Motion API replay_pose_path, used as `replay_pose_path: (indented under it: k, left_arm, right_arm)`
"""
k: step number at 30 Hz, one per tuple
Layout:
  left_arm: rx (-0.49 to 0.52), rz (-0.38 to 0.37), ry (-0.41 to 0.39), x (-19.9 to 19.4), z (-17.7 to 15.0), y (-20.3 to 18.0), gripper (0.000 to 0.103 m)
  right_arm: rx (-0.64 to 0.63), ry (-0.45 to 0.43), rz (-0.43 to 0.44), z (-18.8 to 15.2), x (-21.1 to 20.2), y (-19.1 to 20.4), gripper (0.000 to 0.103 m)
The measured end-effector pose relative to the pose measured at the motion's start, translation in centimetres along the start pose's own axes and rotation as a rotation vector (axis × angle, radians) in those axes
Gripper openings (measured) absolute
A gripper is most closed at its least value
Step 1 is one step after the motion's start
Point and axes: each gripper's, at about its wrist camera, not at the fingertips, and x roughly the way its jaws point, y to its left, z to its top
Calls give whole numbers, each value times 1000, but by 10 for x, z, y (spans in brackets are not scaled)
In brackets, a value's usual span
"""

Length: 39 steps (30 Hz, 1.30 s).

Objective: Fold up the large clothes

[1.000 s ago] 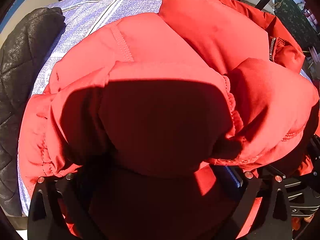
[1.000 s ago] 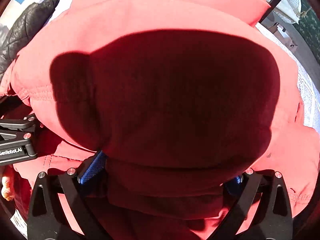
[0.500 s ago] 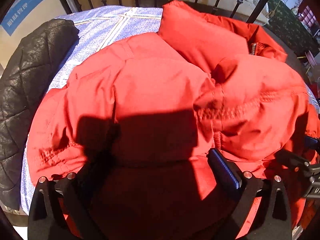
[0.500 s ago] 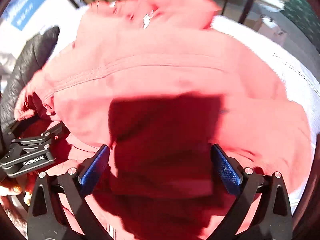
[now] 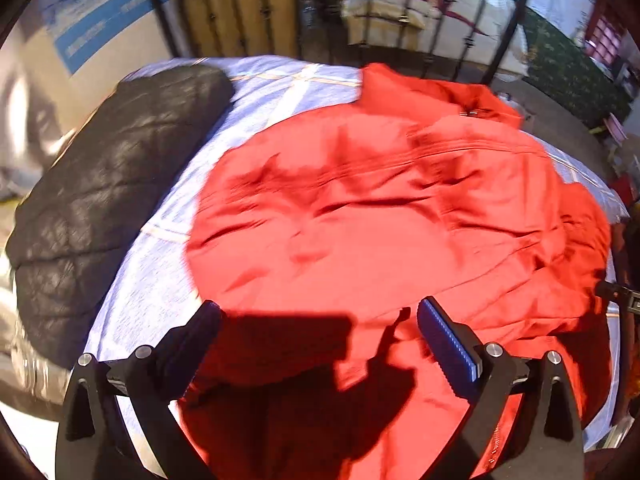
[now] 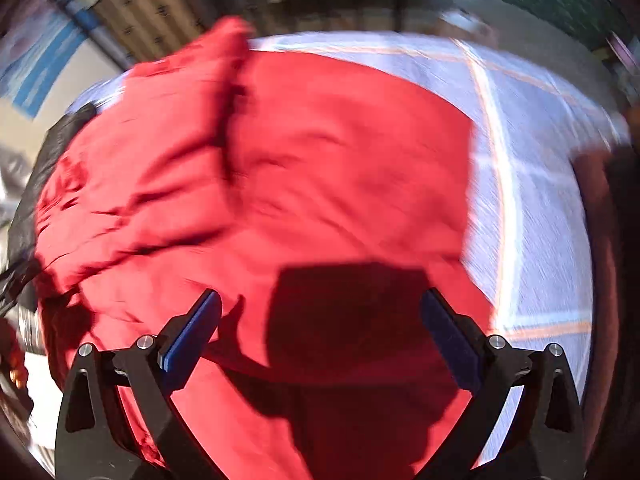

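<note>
1. Both grippers have let go since a moment ago: the red jacket [image 5: 380, 216], then bunched up against the lenses, now lies spread on the bed [image 5: 256, 112], and the cameras sit farther back.
2. Only the left wrist view shows the jacket's collar and zipper pull at the far edge, plus the whole black quilted jacket [image 5: 100, 184] beside it on the left; the right wrist view, heavily blurred, catches just a dark sliver of that one [image 6: 60, 136].
3. Metal railing bars [image 5: 508, 28] stand behind the bed, and a blue-striped wall sign [image 5: 104, 28] hangs to the left.
4. Fingers of the left gripper [image 5: 320, 332] are spread wide above the jacket's near hem, holding nothing.
5. Fingers of the right gripper [image 6: 320, 328] are likewise spread wide and empty, their shadow falling on the red fabric.
</note>
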Motion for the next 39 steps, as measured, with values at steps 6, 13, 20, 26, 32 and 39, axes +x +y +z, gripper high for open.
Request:
replay_pose_path:
  k: [6,13,20,26,32,39]
  left_arm:
    - [-219,31,52,-4,-14,77,97]
    - [-298,-46,110,0,-35,115,96]
    - [-283,-113,241,34,-93,103,96]
    - [-435,-254,277,42,-117,125,97]
    - [-341,-318,301,32,-119,118,83]
    - [-302,-337,349,26,-146,112,75]
  right_arm:
    - [152,13,5,-15,-3,-51,98]
    - [216,68,53,-24,-5,-94,98]
    - [332,244,148,-59,32,-134,98]
    - [465,305,306,-90,44,-165,98]
    - [399,354,327,-95,44,-162,98]
    - [357,415,336,-129,35,-162,98]
